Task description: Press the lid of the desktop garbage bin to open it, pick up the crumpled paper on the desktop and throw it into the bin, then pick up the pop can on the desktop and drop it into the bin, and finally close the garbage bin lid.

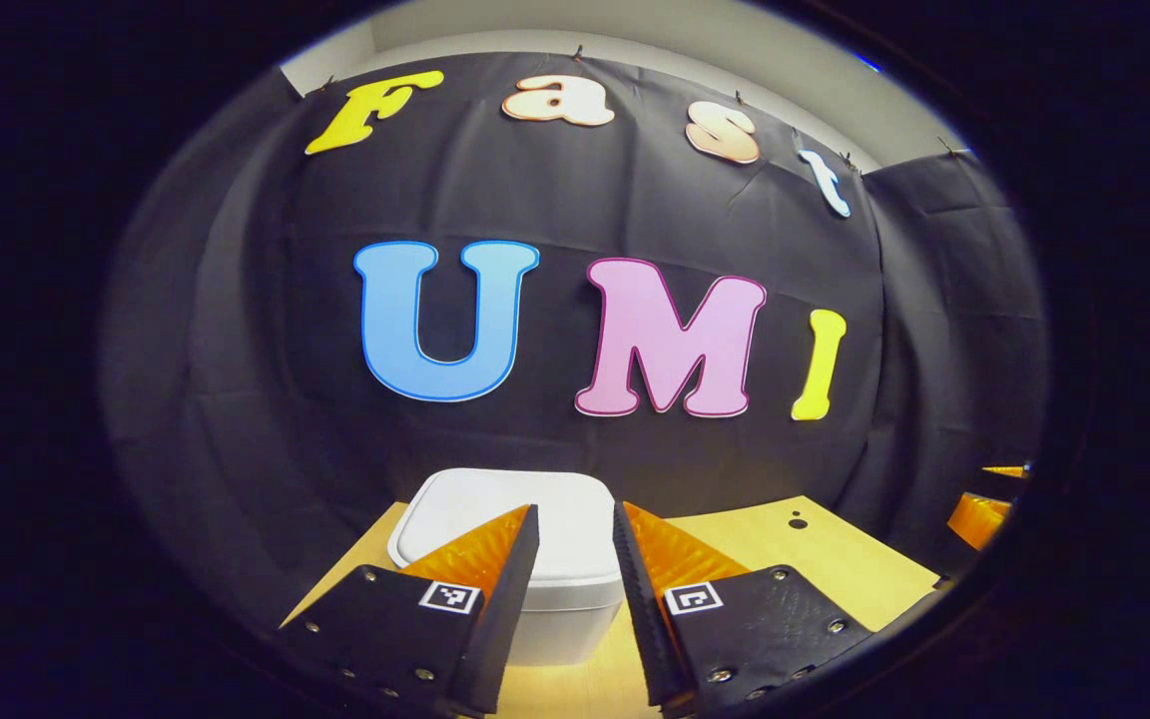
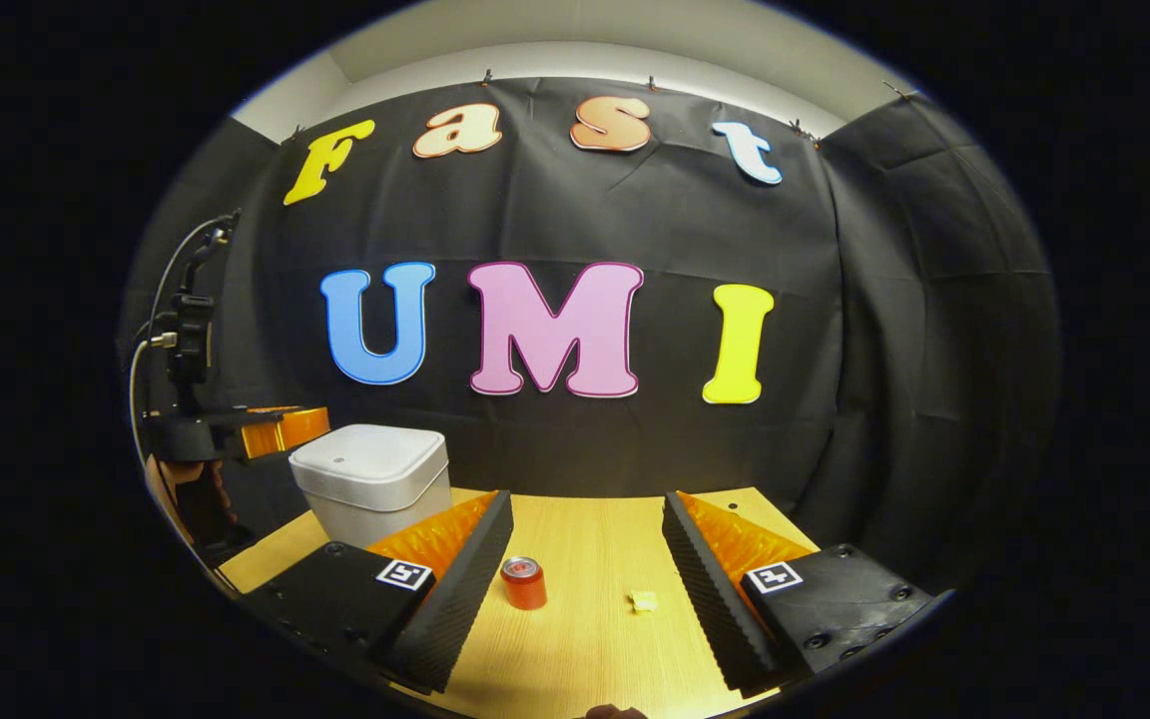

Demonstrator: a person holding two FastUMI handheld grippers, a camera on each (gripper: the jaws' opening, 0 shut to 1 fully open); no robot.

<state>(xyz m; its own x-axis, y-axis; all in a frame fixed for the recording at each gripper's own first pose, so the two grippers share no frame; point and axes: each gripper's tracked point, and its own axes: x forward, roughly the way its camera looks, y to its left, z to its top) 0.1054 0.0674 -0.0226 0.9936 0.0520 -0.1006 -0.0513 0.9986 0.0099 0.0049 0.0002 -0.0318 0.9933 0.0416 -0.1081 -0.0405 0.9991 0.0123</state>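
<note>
Left gripper [image 1: 575, 519] fingers apart above closed white garbage bin [image 1: 495, 519]; right gripper [image 2: 585, 504] fingers apart, facing red pop can [image 2: 523, 582] and crumpled paper [image 2: 644, 600] on wooden desktop [image 2: 585, 639]

The left gripper [image 1: 575, 559] hangs with jaws apart over the tabletop [image 1: 745, 544], the closed white bin [image 1: 510, 514] at its 12 o'clock.

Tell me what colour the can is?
Red: the can shows best in the right gripper view.
</note>
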